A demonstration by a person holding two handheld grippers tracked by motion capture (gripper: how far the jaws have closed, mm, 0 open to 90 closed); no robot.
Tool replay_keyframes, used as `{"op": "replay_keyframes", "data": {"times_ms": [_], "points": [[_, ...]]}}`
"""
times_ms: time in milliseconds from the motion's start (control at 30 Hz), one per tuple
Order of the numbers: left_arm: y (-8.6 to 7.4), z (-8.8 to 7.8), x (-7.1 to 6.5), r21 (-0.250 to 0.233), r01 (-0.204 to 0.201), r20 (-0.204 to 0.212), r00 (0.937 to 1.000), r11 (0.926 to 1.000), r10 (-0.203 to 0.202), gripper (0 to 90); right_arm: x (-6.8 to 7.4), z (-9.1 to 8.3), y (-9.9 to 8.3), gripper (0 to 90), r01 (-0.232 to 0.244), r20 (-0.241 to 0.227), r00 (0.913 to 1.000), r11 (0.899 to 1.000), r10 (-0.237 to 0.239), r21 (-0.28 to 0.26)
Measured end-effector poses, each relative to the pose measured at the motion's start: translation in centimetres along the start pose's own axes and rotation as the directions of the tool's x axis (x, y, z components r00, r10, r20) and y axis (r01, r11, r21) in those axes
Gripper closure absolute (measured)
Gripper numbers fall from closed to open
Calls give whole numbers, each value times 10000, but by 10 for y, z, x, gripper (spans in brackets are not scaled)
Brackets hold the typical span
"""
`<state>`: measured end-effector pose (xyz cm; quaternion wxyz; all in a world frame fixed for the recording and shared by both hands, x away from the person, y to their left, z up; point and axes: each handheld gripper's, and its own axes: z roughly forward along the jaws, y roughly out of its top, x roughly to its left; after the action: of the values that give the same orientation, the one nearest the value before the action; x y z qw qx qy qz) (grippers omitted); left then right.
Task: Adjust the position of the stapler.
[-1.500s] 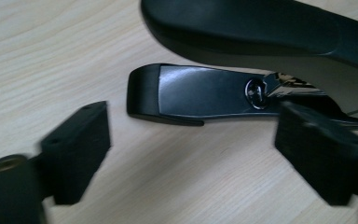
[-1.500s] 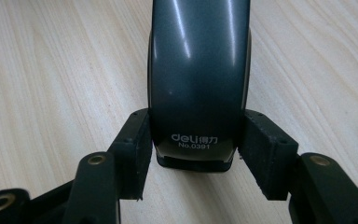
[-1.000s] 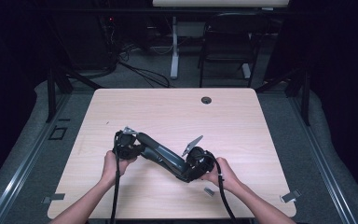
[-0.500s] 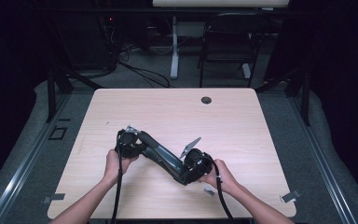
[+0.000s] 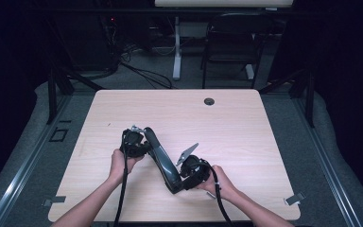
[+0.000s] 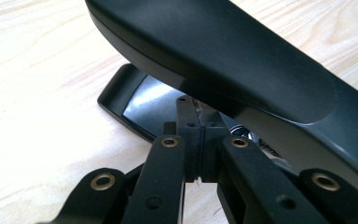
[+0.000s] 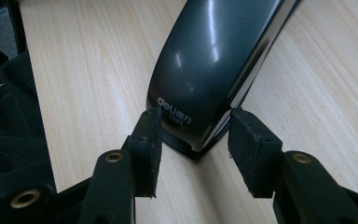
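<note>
Black claw [image 7: 193,154] jaws with brass-ringed screw holes.

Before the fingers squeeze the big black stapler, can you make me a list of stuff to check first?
1. Stapler on the table: ok, its base lies on the wood.
2. Right gripper lined up on the stapler's end: ok, one finger on each side.
3. Right fingers pressing the stapler: not ok; they have just been closing, but the right-hand one still shows a gap.
4. Left gripper shut: ok, the fingers meet under the raised stapler arm.
5. Left gripper gripping a stapler part: cannot tell.
6. Table around the stapler free: ok.
</note>
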<state>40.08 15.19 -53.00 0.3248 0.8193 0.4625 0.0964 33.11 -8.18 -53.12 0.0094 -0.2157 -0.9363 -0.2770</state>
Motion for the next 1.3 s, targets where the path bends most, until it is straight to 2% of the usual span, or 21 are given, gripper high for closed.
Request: {"op": "replay_keyframes", "data": {"times_ms": [300, 400, 467, 500, 567, 600, 633, 667, 700, 733, 900, 967, 1000, 1067, 1133, 1167, 1200, 1300], "points": [[5, 4, -4, 15, 34, 239, 9997, 10000, -35, 900, 7, 11, 4, 536, 141, -350, 9993, 9999, -142, -45], [6, 6, -8, 16, -90, 320, 9994, 10000, 89, 900, 12, 17, 7, 537, 424, -503, 9978, 9991, -424, -5], [6, 6, -10, 55, -142, 180, 9997, 9999, 141, 891, 13, 19, 9, 535, 589, -595, 9965, 9983, -585, 52], [7, 4, -8, 108, -139, 64, 9999, 9998, 139, 860, 11, 19, 9, 533, 572, -621, 9964, 9984, -569, 26], [7, -1, -4, 38, 257, -85, 9996, 9997, -256, 749, 8, 14, 9, 518, 387, -673, 9970, 9992, -393, -110], [7, -5, 1, -107, 688, -293, 9972, 9976, -690, 621, 1, 3, 9, 499, 196, -567, 9982, 9991, -217, -379], [7, -5, 1, -107, 688, -293, 9972, 9976, -690, 551, 1, 3, 9, 499, 196, -567, 9982, 9991, -217, -379], [8, -11, 4, -290, 1018, -377, 9940, 9944, -1029, 484, -5, -6, 9, 478, 9, -395, 9992, 9984, -32, -565], [8, -11, 4, -290, 1018, -377, 9940, 9944, -1029, 425, -5, -6, 9, 478, 9, -395, 9992, 9984, -32, -565], [9, -14, 5, -356, 1046, -433, 9934, 9939, -1061, 425, -8, -11, 8, 464, -132, -263, 9996, 9976, 114, -675], [10, -23, 0, -799, 1317, -493, 9895, 9881, -1359, 215, -26, -33, 0, 362, -798, 259, 9962, 9917, 828, -1011], [11, -26, -5, -961, 1382, -638, 9874, 9857, -1446, 210, -33, -41, -4, 302, -1051, 489, 9927, 9898, 1101, -957], [12, -27, -7, -1143, 1530, -425, 9864, 9816, -1587, 181, -41, -49, -9, 239, -1265, 807, 9876, 9867, 1349, -1017], [12, -28, -8, -1167, 1637, -291, 9853, 9796, -1681, 146, -43, -51, -11, 229, -1375, 898, 9850, 9847, 1472, -1067], [14, -25, -17, -1076, 1412, -169, 9895, 9841, -1438, 150, -51, -58, -17, 203, -1727, 1161, 9756, 9779, 1863, -1176], [14, -25, -17, -1076, 1412, -169, 9895, 9841, -1438, 147, -51, -58, -17, 203, -1727, 1161, 9756, 9779, 1863, -1176], [15, -19, -24, -887, 1303, -75, 9913, 9875, -1315, 146, -56, -61, -20, 194, -1869, 1280, 9710, 9751, 2018, -1193], [15, -14, -31, -693, 1136, -145, 9933, 9911, -1149, 138, -60, -64, -22, 193, -1973, 1389, 9669, 9725, 2138, -1235]]}}
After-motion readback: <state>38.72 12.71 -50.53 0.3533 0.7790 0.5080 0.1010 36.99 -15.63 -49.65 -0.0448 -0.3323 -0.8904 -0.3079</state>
